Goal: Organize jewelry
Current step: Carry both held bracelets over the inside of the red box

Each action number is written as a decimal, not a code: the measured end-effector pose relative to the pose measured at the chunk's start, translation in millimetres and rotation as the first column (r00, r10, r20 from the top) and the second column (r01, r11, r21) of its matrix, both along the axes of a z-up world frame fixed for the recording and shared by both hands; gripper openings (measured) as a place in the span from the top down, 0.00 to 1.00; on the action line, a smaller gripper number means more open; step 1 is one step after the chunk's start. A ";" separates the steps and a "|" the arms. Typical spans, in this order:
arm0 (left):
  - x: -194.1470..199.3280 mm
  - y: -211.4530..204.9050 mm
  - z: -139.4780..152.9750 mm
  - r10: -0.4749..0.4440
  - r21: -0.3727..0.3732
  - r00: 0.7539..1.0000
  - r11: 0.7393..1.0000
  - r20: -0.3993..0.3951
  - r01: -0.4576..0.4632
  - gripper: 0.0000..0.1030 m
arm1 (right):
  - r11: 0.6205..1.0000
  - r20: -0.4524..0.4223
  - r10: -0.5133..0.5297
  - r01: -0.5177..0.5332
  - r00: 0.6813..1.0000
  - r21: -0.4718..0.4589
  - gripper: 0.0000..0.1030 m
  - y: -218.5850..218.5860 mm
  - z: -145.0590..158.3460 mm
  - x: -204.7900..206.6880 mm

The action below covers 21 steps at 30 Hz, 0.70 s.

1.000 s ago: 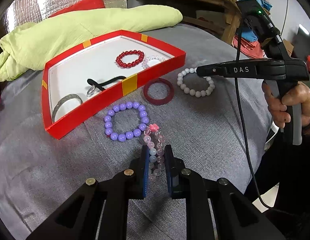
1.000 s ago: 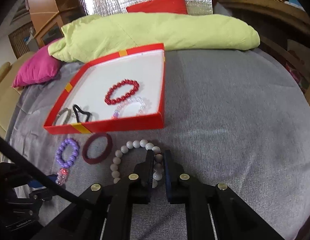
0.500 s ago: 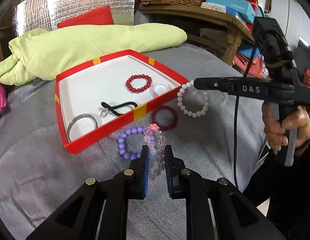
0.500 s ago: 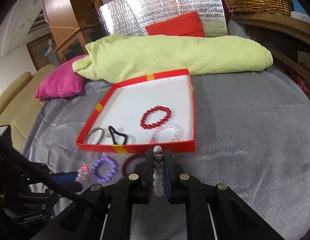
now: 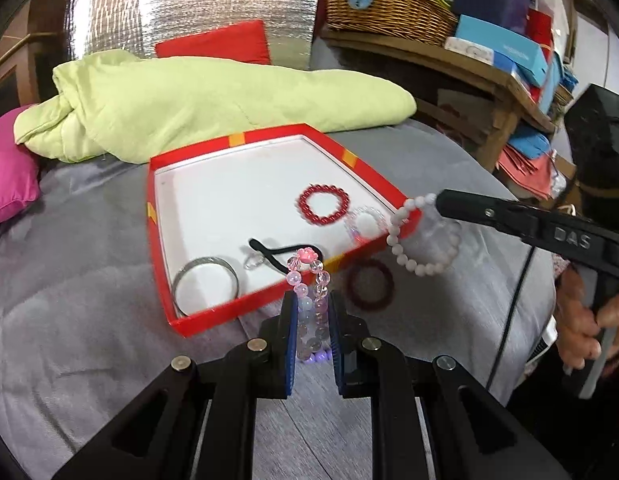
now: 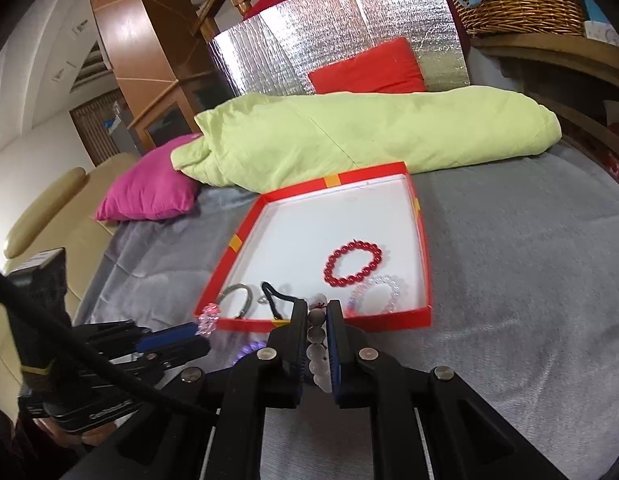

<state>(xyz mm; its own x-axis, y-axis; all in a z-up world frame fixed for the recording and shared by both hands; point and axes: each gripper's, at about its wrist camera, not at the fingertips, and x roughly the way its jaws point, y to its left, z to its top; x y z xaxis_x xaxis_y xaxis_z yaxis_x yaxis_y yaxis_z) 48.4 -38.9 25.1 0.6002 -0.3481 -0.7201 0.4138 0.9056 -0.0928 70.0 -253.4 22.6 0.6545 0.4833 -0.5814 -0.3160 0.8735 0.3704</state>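
red tray [image 5: 197, 322] already has 4 pieces in it. we carry 2 more just short of its near wall: left gripper [image 5: 312, 330] clamped on the pink bracelet [image 5: 309, 276], right gripper [image 6: 318, 334] clamped on the white bracelet [image 5: 423, 240]. dark red bangle [image 5: 369, 285] waits outside.

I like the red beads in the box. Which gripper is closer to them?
Right. The right gripper hangs beside the red bead bracelet; the left gripper sits outside the box's near wall.

Light: bright, even indoor light; soft shadows
Glare: silver foil panel [image 6: 337, 36] far beyond the hand-held gripper [image 6: 318, 342] glints; white box floor [image 5: 245, 204] nearly washed out
Blur: white bead bracelet [image 5: 423, 236] smeared
Edges: strong fisheye bending; dark corners
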 end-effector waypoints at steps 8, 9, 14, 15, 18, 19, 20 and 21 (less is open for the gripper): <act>15.2 3.4 1.0 0.035 -0.008 0.999 0.999 -0.007 -0.035 0.84 | 0.999 0.010 0.000 -0.001 1.000 0.035 0.90 5.9 7.7 1.5; 17.1 3.4 0.2 0.040 -0.005 0.999 0.999 -0.009 -0.040 0.84 | 0.999 0.008 0.000 -0.001 1.000 0.038 0.90 6.5 8.1 1.9; 26.6 3.9 0.3 0.069 0.000 0.998 0.998 -0.012 -0.069 0.84 | 0.999 0.008 -0.002 0.002 1.000 0.044 0.90 11.4 9.7 5.4; 27.1 3.8 1.0 0.074 0.001 0.997 0.997 -0.009 -0.074 0.84 | 0.999 0.008 -0.003 0.002 1.000 0.045 0.90 12.3 10.0 6.6; 31.3 4.7 3.0 0.091 0.003 0.996 0.996 0.000 -0.091 0.84 | 0.999 0.009 -0.005 0.004 1.000 0.047 0.90 16.0 11.3 11.0; 32.9 5.3 3.5 0.097 0.002 0.995 0.995 0.002 -0.097 0.84 | 0.999 0.010 -0.008 0.007 1.000 0.049 0.90 17.2 11.9 12.9; 35.0 6.1 3.8 0.107 0.004 0.994 0.994 0.005 -0.107 0.84 | 0.999 0.009 -0.009 0.009 1.000 0.052 0.90 18.7 12.5 15.7; 37.2 6.8 4.0 0.115 0.009 0.993 0.993 0.008 -0.115 0.84 | 0.998 0.008 -0.009 0.009 1.000 0.054 0.90 20.2 12.7 18.3</act>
